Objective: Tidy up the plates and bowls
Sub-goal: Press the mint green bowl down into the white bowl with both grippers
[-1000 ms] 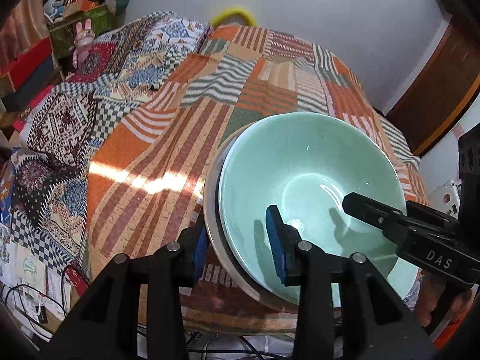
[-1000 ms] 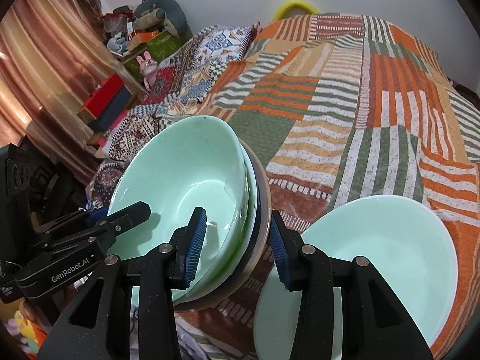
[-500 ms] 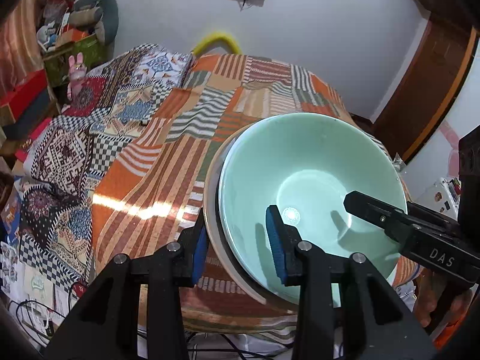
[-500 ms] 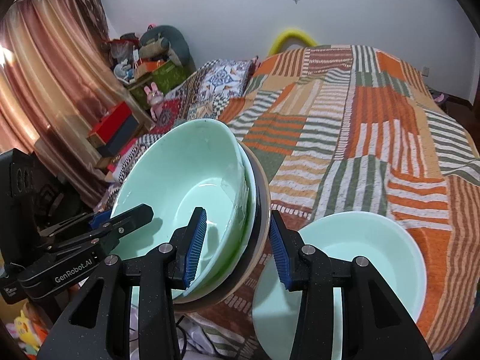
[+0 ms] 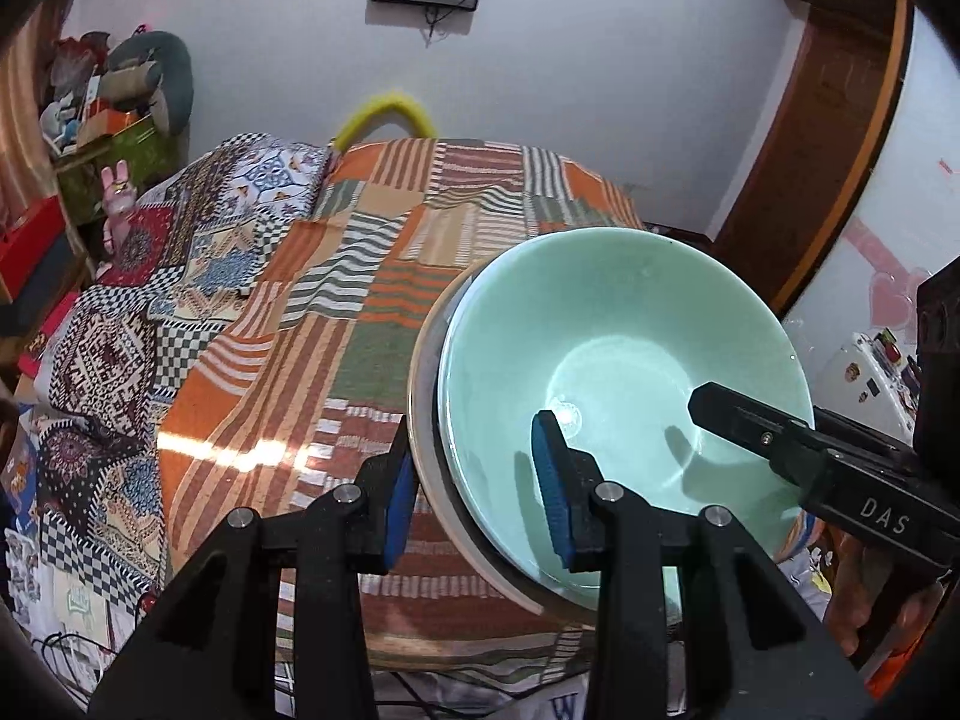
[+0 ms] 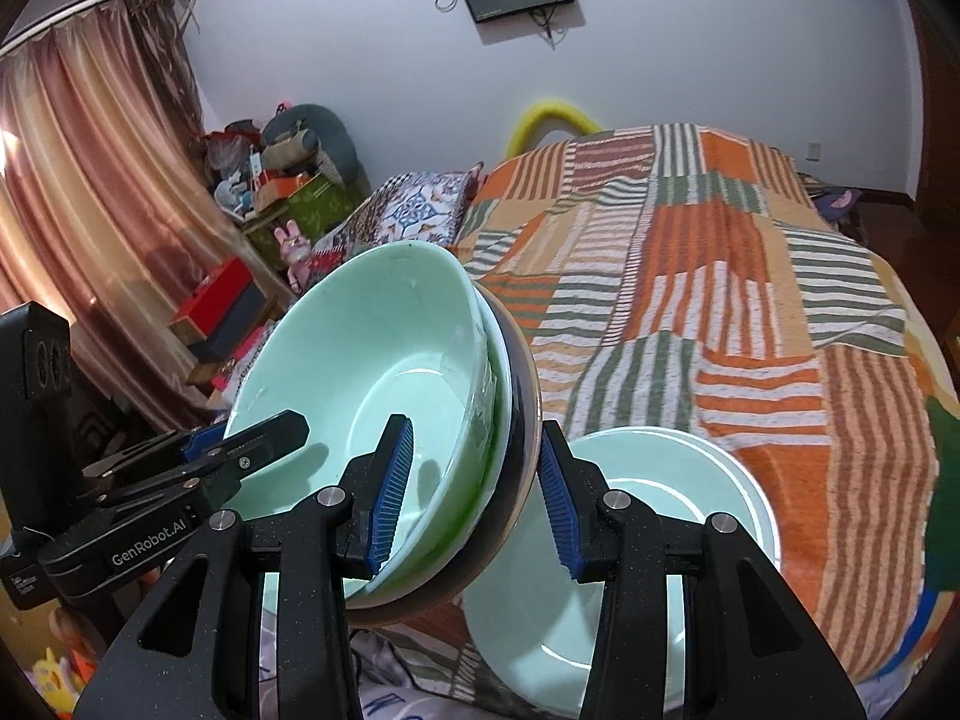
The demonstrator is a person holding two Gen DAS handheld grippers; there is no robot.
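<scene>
Now that both grippers, left gripper [image 5: 474, 498] and right gripper [image 6: 474, 492], pinching opposite rims, have raised the nested bowl stack [image 6: 372, 396] off the bedspread [image 6: 750, 312], you should carry it level toward the second bowl [image 6: 660, 540].

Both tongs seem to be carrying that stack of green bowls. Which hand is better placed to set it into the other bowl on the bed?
The right. Its tongs grip the stack on the side just above the other bowl. The left tongs hold the far rim.
</scene>
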